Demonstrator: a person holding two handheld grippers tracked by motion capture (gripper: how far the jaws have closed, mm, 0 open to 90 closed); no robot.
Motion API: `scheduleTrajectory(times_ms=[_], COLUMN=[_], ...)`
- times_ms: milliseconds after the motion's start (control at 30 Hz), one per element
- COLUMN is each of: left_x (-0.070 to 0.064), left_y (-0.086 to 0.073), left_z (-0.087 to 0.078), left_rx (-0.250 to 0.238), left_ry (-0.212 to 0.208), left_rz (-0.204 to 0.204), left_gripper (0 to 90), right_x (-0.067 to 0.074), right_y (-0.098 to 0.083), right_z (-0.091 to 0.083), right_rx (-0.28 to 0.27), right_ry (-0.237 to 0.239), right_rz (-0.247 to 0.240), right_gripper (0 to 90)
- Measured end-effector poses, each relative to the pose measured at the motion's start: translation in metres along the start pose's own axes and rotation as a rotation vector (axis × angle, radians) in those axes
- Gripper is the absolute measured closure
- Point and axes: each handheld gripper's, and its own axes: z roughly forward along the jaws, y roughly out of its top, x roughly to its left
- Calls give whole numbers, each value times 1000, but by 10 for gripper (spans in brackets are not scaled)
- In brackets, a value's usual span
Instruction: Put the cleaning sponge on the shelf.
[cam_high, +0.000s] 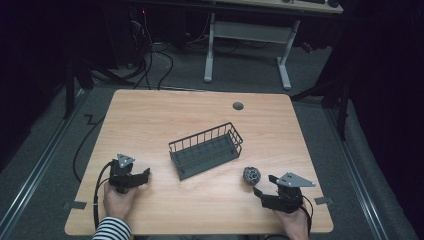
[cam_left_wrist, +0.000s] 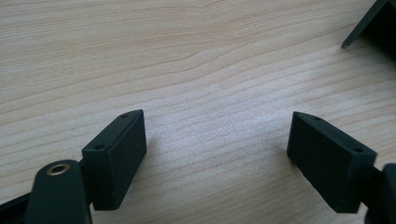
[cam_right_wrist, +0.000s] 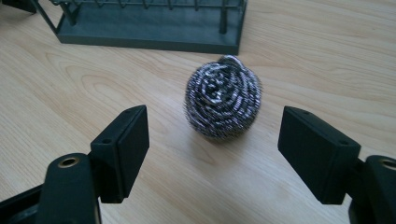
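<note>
Right gripper view is showing the right gripper (cam_right_wrist: 212, 140) standing wide open, nothing between its 2 jaws, aiming at the steel scourer (cam_right_wrist: 223, 97). Risk: being round and springy, the ball may be rolling or squirting away if 1 pad is touching first. It is sitting on the table (cam_high: 150, 120), just ahead of the jaws, near the wire basket (cam_high: 206, 150). The left gripper (cam_left_wrist: 215, 149) is resting open over bare wood.

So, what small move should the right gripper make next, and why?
Probably ease the right gripper forward until its open jaws stand on both sides of the steel wool scrubber, then close. The scrubber sits on the table just ahead of the jaws, untouched, outside the wire basket.
</note>
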Motion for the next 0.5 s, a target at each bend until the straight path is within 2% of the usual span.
scheduleTrajectory(times_ms=[167,267,500], left_x=[0,0,0], left_y=[0,0,0], left_z=[0,0,0], left_rx=[0,0,1], left_ry=[1,1,1], left_rz=[0,0,0], left_gripper=[201,201,201], right_x=[0,-5,-4], right_y=[7,10,9], right_z=[16,26,44], right_rx=[13,14,61], right_ry=[-1,0,-8], right_rz=[2,25,23], right_gripper=[237,236,251])
